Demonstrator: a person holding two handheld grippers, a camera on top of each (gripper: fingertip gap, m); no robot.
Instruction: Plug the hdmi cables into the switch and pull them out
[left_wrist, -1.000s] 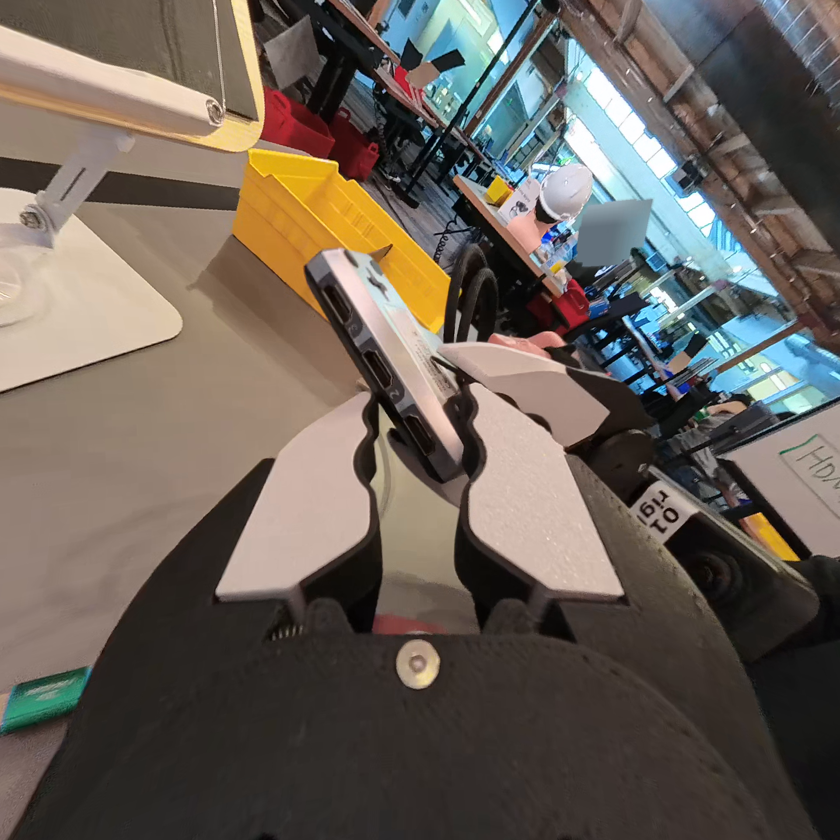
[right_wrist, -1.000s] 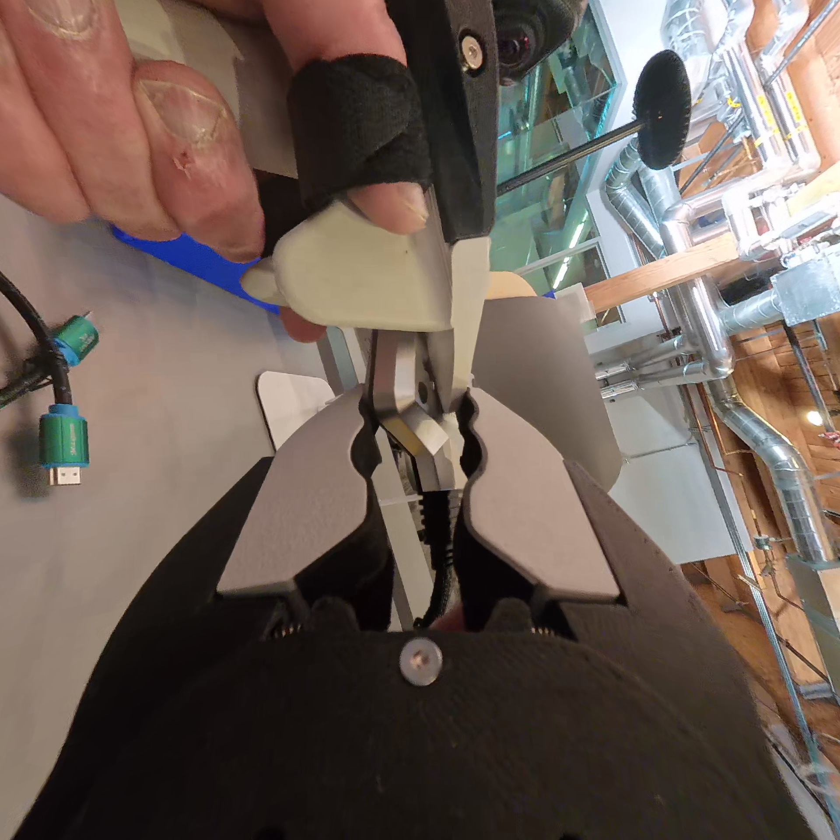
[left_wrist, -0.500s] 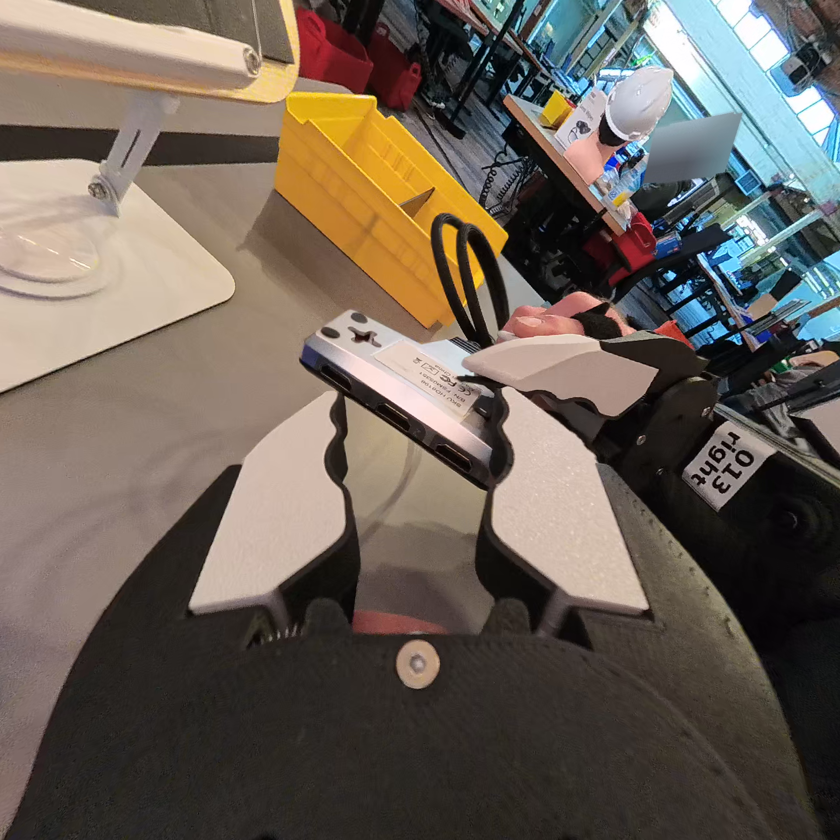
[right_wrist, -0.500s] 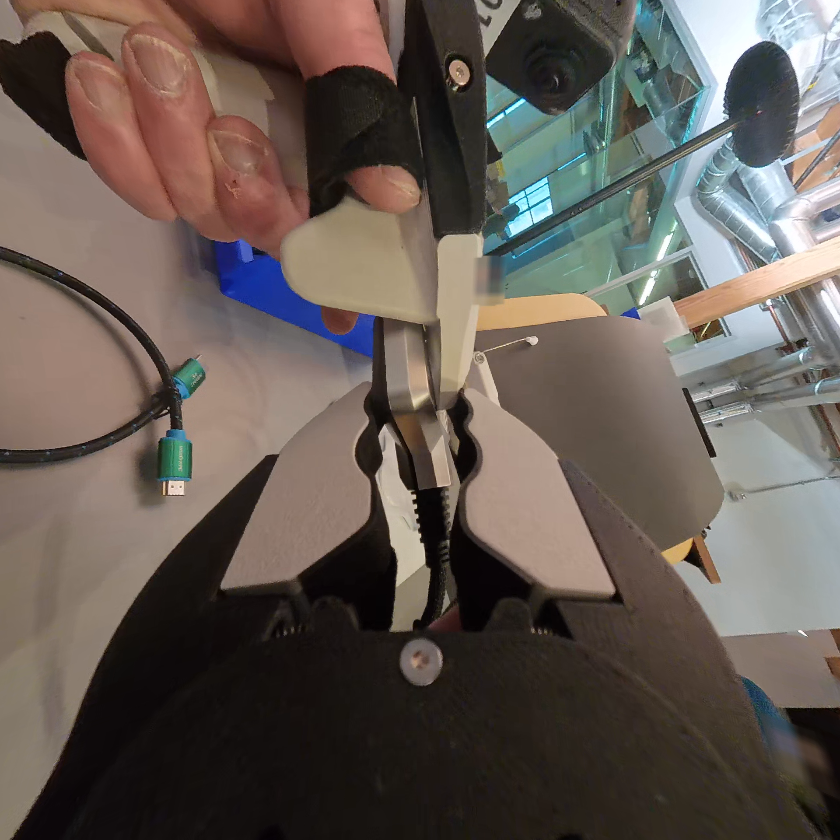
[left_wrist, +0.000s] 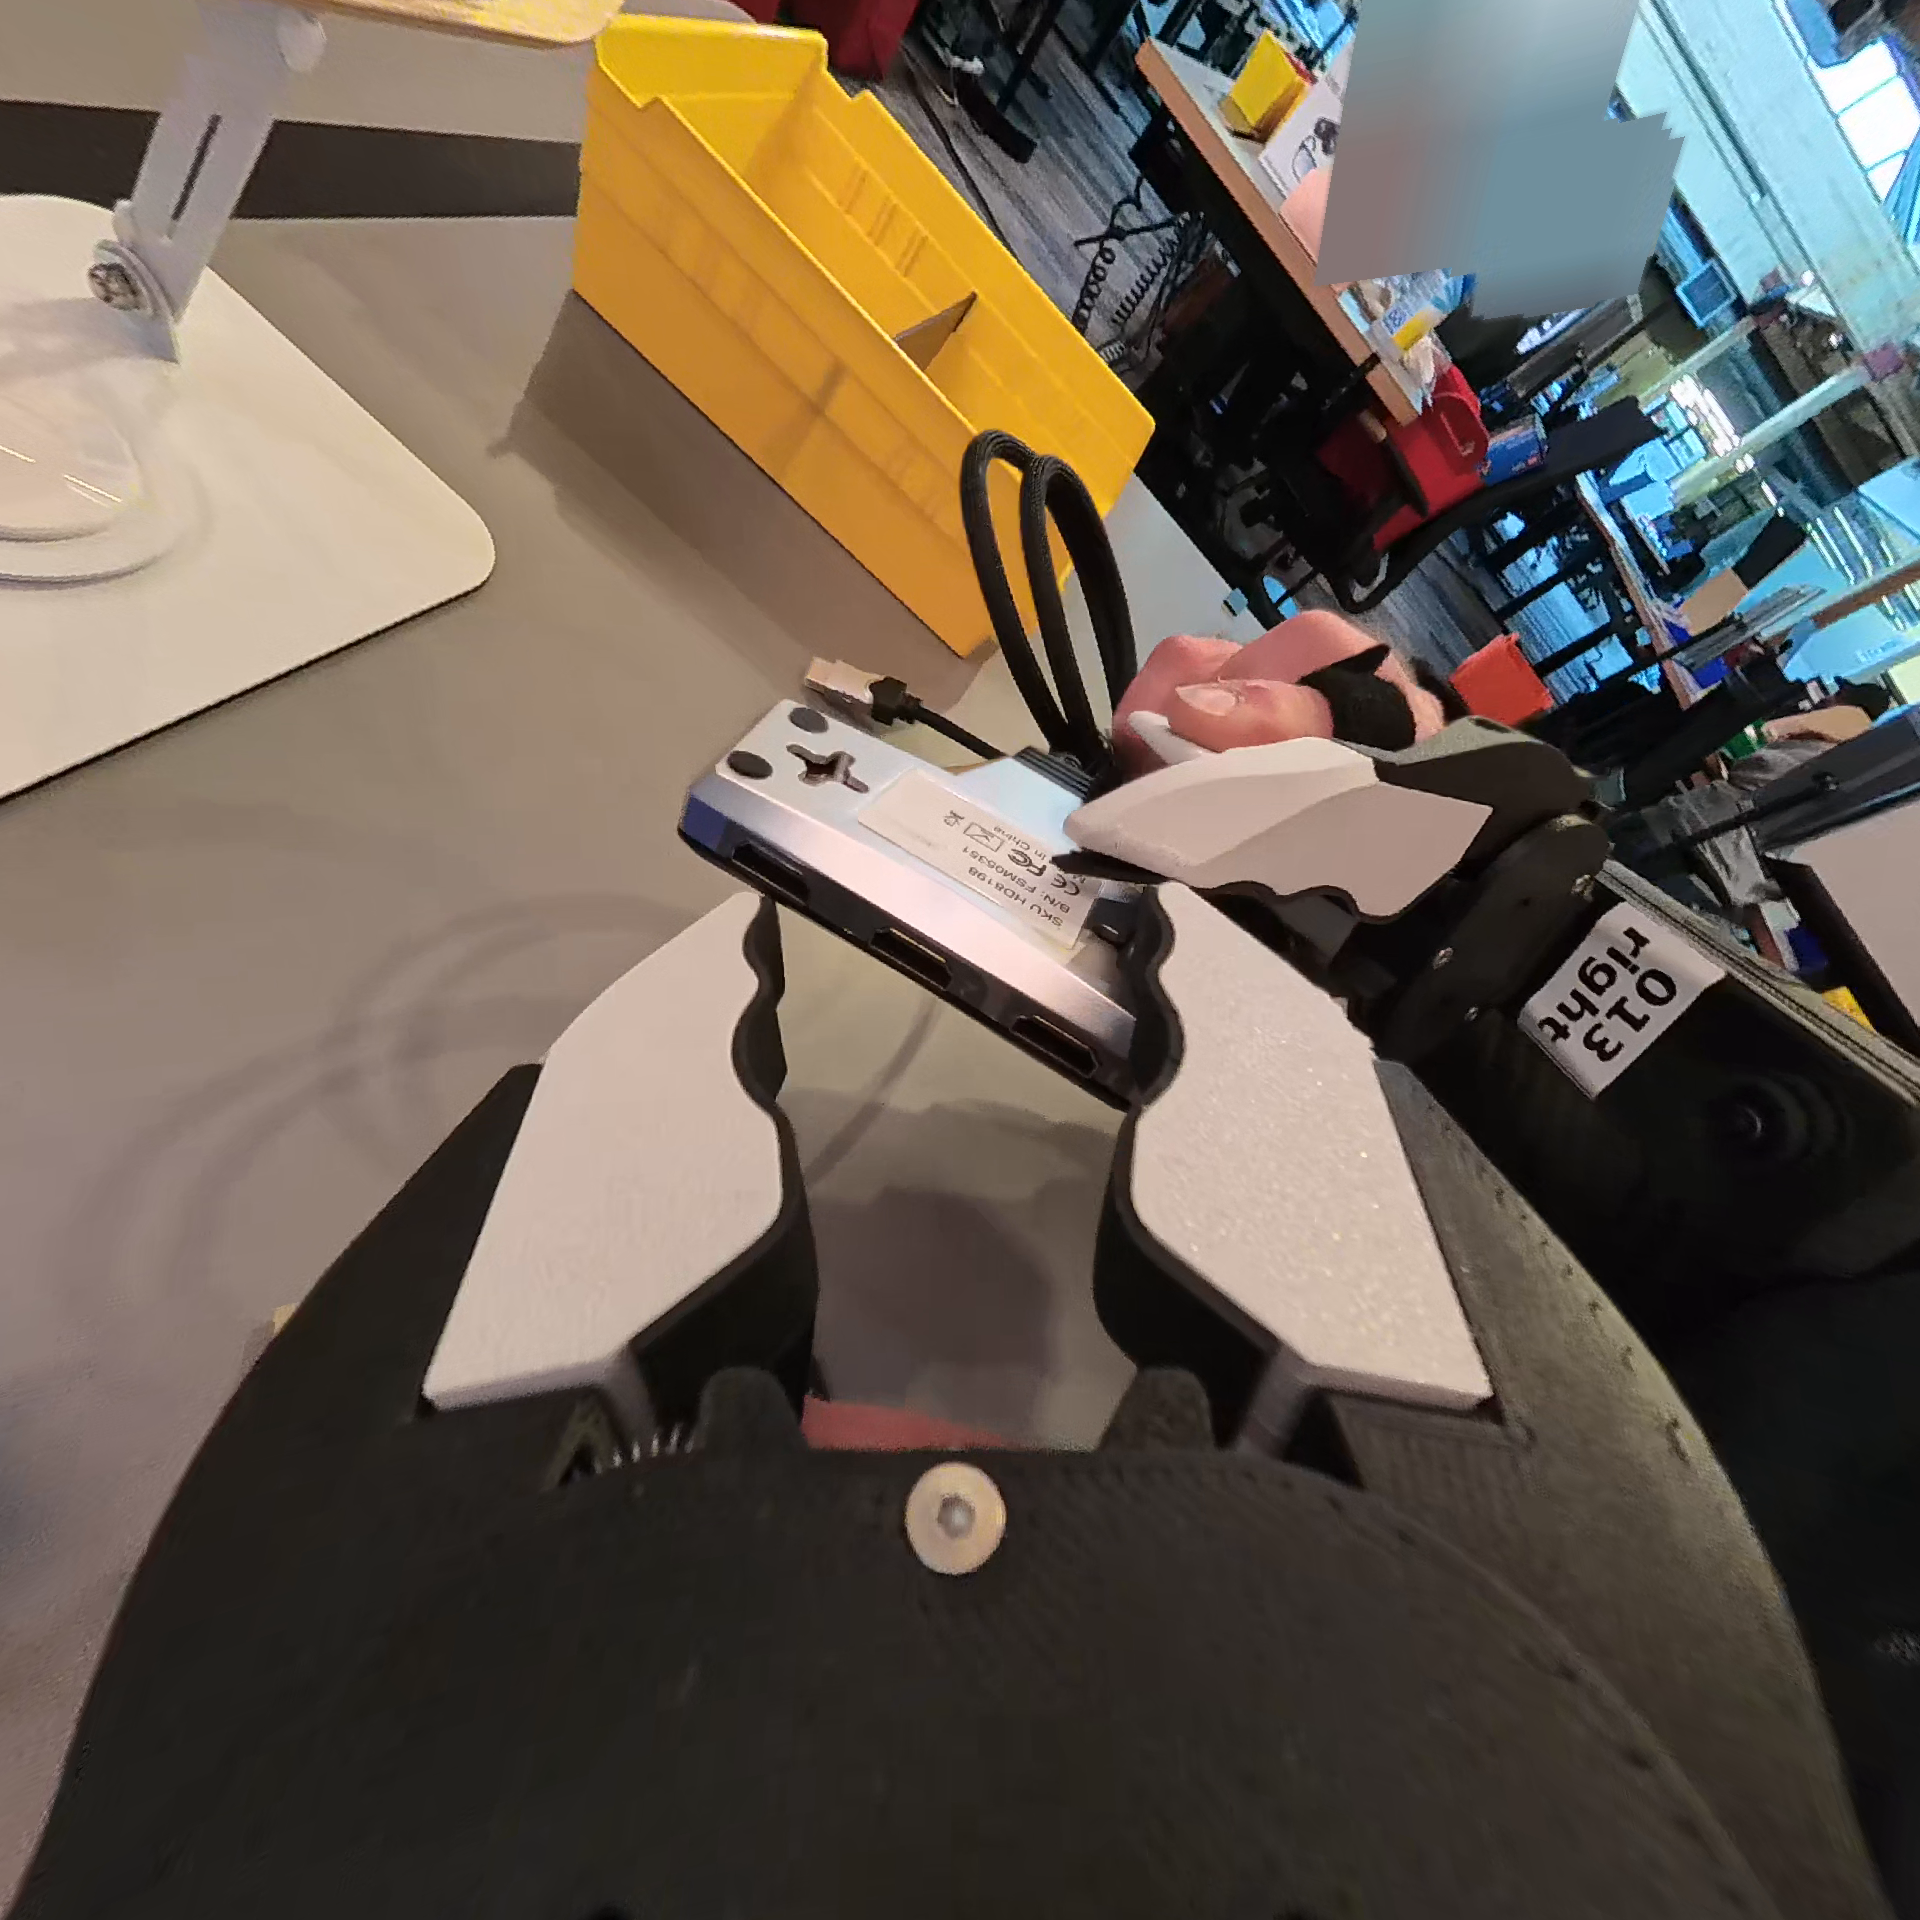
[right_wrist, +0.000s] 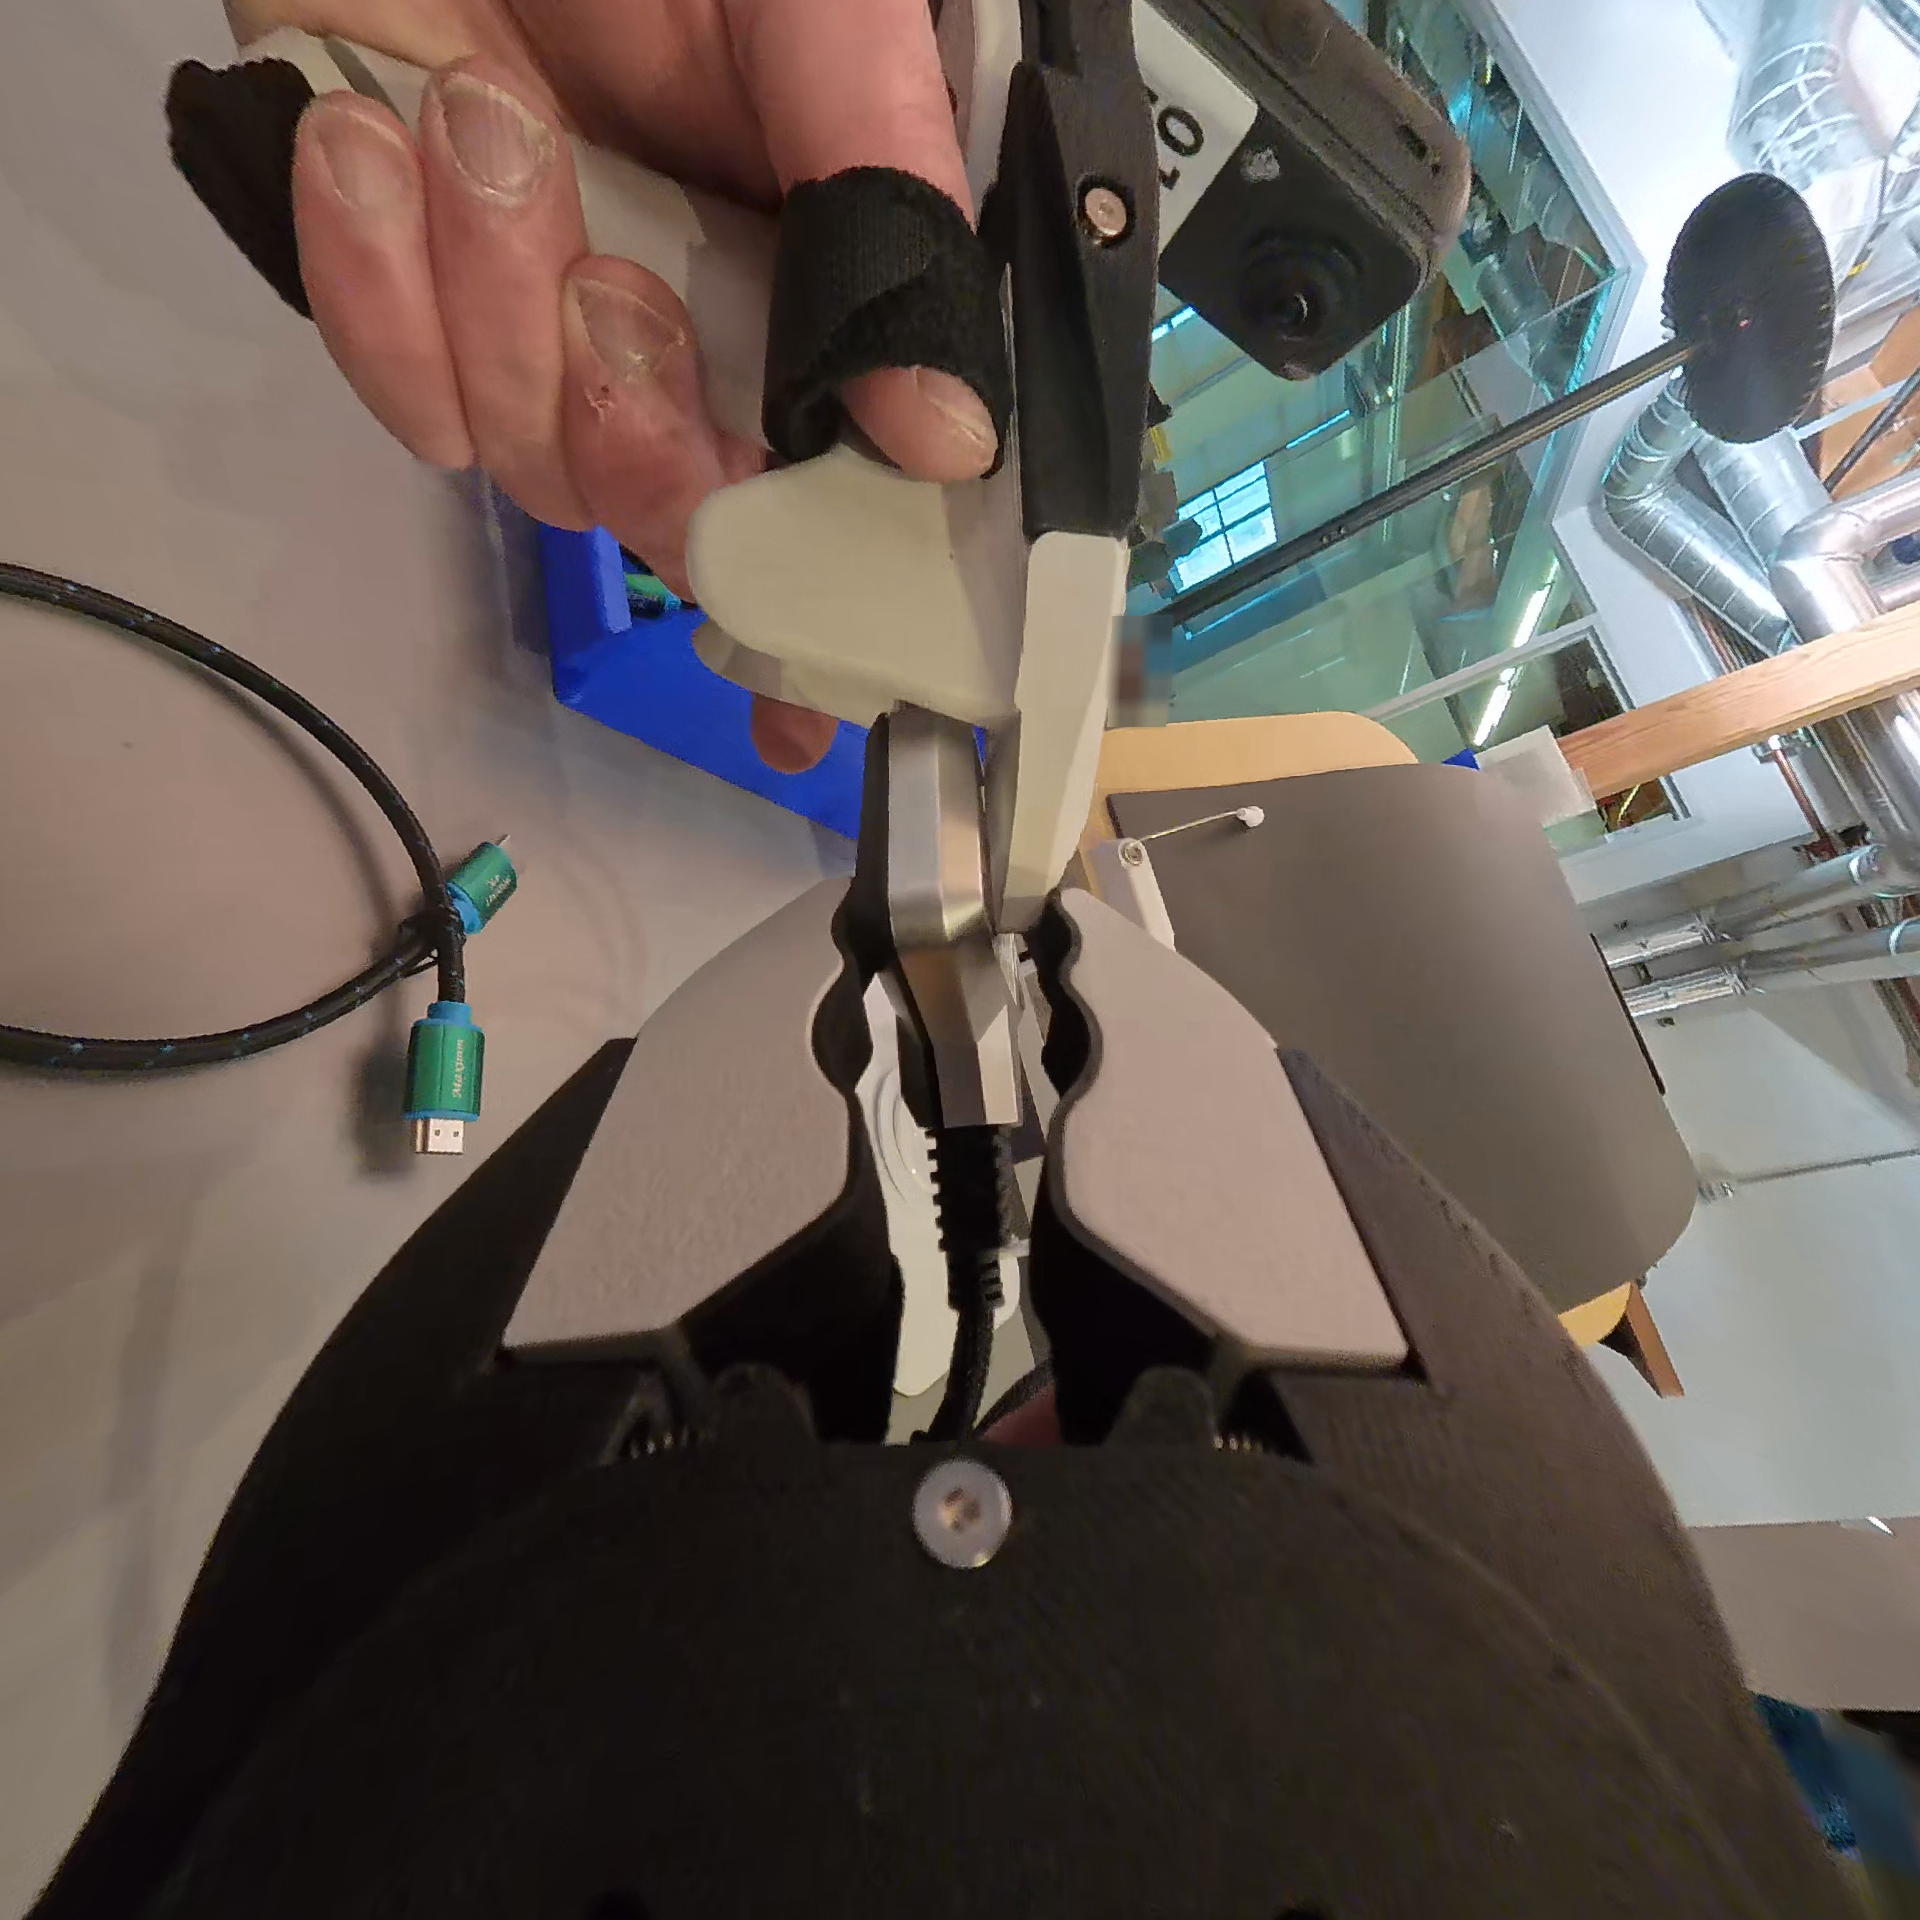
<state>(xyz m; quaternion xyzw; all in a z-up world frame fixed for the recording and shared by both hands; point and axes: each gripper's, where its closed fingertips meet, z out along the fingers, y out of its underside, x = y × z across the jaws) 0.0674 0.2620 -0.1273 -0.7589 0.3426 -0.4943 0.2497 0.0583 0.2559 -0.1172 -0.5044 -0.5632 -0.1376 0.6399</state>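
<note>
The silver HDMI switch (left_wrist: 914, 883) hangs tilted above the grey table, three empty ports facing me. My right gripper (right_wrist: 956, 925) is shut on its end, where a black cable (right_wrist: 971, 1226) leaves it; one of its fingers (left_wrist: 1268, 821) lies on the switch's labelled face. My left gripper (left_wrist: 956, 925) is open, its jaws wide on either side of the switch's port edge. The right pad touches the switch's corner. An HDMI cable (right_wrist: 312, 727) lies on the table with two green plugs (right_wrist: 445, 1081). The switch's black cable loop (left_wrist: 1039, 582) stands behind it.
A yellow bin (left_wrist: 831, 312) stands behind the switch. A white stand base (left_wrist: 208, 540) is at the far left. A blue bin (right_wrist: 665, 686) sits behind the person's hand (right_wrist: 520, 312). A dark board (right_wrist: 1351, 987) on a stand is at the right.
My left gripper has opened and let go of the switch. The switch, still in my right gripper, has swung from steep to flatter and lower over the table.
</note>
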